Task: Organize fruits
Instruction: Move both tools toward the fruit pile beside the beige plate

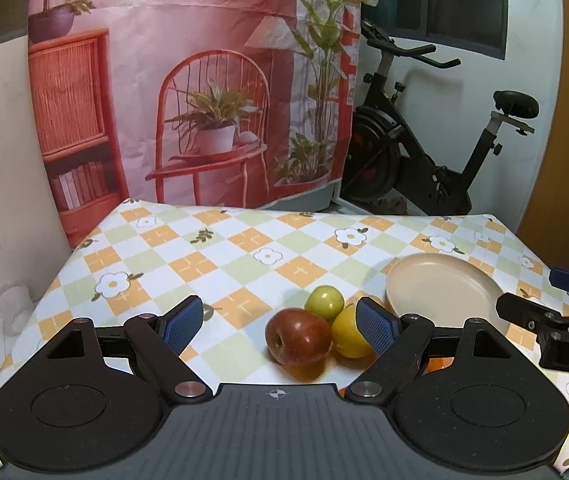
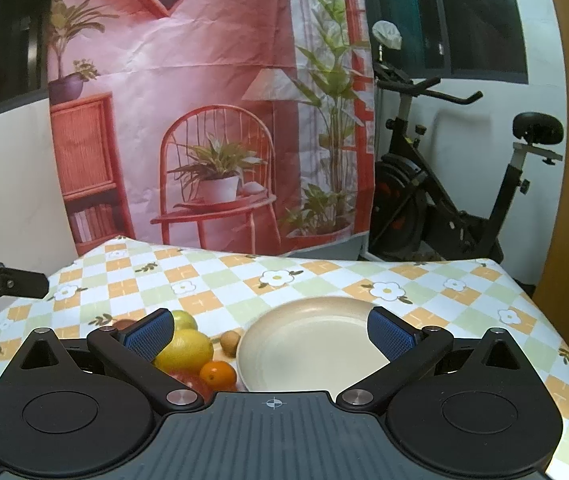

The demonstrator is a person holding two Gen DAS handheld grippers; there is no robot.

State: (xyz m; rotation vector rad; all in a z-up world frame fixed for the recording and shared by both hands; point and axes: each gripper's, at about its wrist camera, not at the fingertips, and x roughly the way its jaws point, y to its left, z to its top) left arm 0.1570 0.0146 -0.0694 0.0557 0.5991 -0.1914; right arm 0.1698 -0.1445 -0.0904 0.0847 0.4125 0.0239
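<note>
While the fruit waits in a cluster, I line up the first pick.
Left claw spread wide, nothing gripped, red apple ahead; right claw released over the empty plate. Next I lower, clench the apple and carry it across the counter.

Fruit cluster framed by the left gripper

Its jaws stand wide over the checked tablecloth; a red apple, yellow lemon and green fruit touch one another, just beside a cream plate.
</note>
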